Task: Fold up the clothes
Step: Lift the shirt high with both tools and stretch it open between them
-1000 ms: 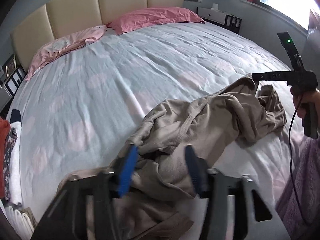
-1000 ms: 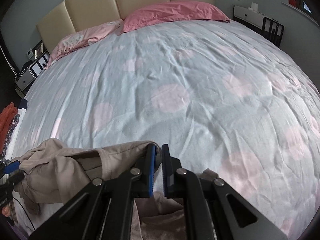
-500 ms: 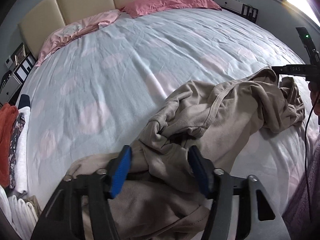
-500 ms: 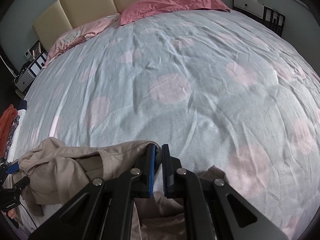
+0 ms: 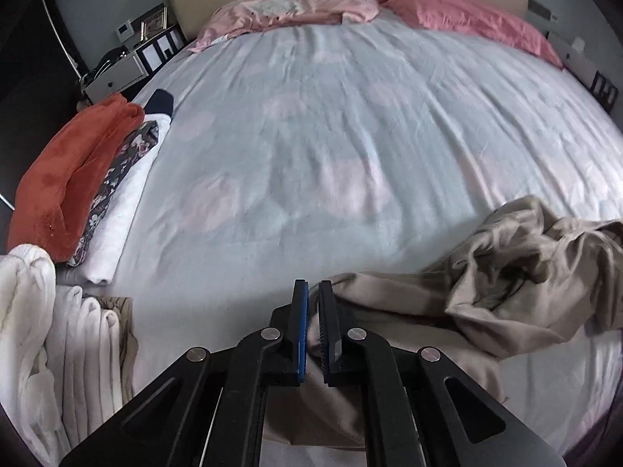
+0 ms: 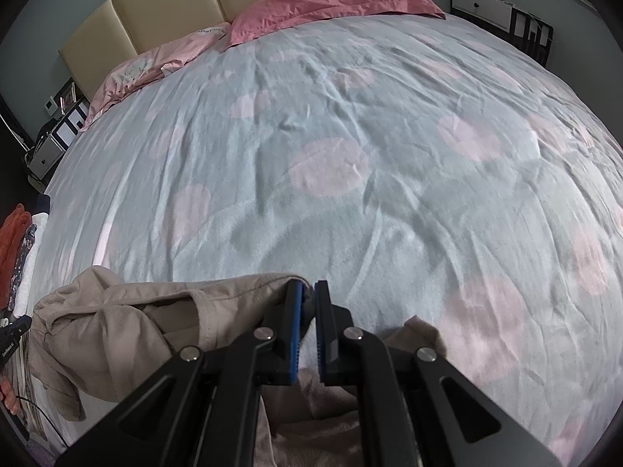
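The middle of the bed [image 5: 350,148] lies bare from the near edge up to the 2 pink pillows [image 5: 389,15], leaving wide room ahead. Along the bed's left edge a stack of folded clothes [image 5: 97,179] and white towels [image 5: 50,311] block passage. The crumpled beige garment [image 5: 525,272] heaps across the near right part, spreading under both grippers. Right of it in the right wrist view, the bedspread [image 6: 506,214] is open.

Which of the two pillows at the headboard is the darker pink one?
The darker pink pillow lies on the right side of the headboard in both views. The pale pink pillow sits to its left, nearer the nightstand with the photo frames.
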Demonstrator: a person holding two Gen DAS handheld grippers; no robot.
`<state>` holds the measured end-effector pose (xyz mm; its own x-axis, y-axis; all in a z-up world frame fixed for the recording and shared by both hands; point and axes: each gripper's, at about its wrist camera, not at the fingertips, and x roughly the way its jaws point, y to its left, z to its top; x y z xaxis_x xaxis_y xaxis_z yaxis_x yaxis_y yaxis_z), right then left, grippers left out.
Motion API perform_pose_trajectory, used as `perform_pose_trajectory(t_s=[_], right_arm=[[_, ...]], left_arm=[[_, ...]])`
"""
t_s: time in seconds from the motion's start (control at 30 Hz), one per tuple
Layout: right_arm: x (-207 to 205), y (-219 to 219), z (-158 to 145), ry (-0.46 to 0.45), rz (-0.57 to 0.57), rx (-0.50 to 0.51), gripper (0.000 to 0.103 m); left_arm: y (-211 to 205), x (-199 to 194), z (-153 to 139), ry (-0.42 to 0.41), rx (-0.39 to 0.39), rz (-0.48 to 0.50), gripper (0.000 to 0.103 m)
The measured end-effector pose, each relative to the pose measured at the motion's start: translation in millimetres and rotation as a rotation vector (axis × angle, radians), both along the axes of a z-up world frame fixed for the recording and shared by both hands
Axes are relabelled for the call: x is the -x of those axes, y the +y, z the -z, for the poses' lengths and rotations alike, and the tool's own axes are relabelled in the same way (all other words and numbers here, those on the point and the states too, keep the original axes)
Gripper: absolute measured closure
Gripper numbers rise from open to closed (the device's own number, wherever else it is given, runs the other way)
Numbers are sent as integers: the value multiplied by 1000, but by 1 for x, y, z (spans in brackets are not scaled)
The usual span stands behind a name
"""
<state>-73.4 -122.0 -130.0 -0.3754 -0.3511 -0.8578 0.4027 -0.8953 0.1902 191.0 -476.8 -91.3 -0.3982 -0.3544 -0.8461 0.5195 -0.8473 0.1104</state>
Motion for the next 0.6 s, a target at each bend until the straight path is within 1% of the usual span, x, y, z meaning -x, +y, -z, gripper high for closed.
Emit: perform_pose_trajectory(t_s=[0.03, 0.1, 0.13, 0.17, 0.27, 0.37, 0.6], right_arm=[[0, 0, 0, -1, 0, 0, 97], [0, 0, 1, -3, 1, -1, 97], [0, 0, 1, -4, 2, -1, 97], [0, 1, 1, -7, 3, 1, 97], [-1, 2, 1, -10, 6, 8, 97], [-1, 2, 0, -13, 6, 11, 97], [1, 3, 1, -26, 8, 17, 97]], left_arm=[[9, 2, -5, 18, 11, 42, 95], [26, 7, -13, 47, 31, 126, 89], [36, 10, -14, 50, 36, 169, 81], [44, 13, -13, 51, 40, 210, 76], [64, 21, -9, 44, 47, 299, 72], [78, 29, -3, 33, 54, 357, 72], [84, 50, 10, 21, 58, 393, 72]])
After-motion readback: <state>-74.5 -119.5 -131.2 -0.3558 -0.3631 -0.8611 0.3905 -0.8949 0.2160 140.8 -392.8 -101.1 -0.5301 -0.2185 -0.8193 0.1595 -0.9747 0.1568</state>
